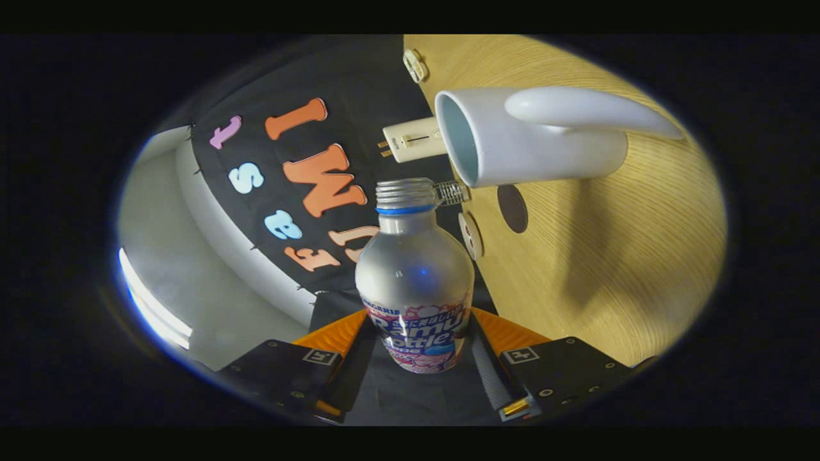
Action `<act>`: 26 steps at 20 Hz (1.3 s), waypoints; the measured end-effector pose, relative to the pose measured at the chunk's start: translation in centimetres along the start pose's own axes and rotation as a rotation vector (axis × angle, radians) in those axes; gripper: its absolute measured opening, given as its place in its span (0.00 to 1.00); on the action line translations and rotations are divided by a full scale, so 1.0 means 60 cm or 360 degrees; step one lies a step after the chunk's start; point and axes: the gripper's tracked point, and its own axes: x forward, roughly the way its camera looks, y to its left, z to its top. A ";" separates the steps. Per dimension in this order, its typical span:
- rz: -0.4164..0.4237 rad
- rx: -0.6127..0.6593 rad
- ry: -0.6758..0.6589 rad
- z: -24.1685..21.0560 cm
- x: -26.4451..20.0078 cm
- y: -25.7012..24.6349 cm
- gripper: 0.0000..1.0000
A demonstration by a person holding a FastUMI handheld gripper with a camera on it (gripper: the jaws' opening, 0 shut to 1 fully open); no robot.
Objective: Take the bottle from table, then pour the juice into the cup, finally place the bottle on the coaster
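My gripper (415,333) is shut on a frosted bottle (413,275) with a printed label, a blue neck ring and an uncapped threaded mouth. The whole view is rolled sideways, so the bottle is tipped toward the table. Its mouth sits just beside the rim of a white mug (512,144) with a large handle, which stands on the wooden table (608,256). No stream of juice shows between mouth and mug. A dark round coaster (512,208) lies on the table close to the mug's base.
A pale round disc (471,235) lies at the table's edge near the bottle's shoulder. A cream plug-like device (413,139) rests beyond the mug, and a small white object (415,64) sits farther along that edge. The black booth cloth hangs behind.
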 end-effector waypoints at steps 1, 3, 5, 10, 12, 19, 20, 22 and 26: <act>0.0016 0.0019 -0.0002 0.000 -0.003 0.004 0.77; 0.0044 0.0061 0.0004 0.001 -0.005 0.011 0.78; 0.0069 0.0093 0.0004 0.002 -0.004 0.021 0.78; 0.0062 0.0141 0.0014 0.000 -0.001 0.018 0.77; 0.0066 0.0164 0.0022 -0.002 -0.002 0.022 0.77; 0.0061 0.0200 0.0019 -0.003 0.002 0.022 0.77; 0.0066 0.0208 0.0020 -0.004 0.000 0.022 0.78; 0.0078 0.0223 0.0020 -0.003 0.000 0.027 0.77; 0.0083 0.0244 0.0015 -0.003 -0.001 0.030 0.77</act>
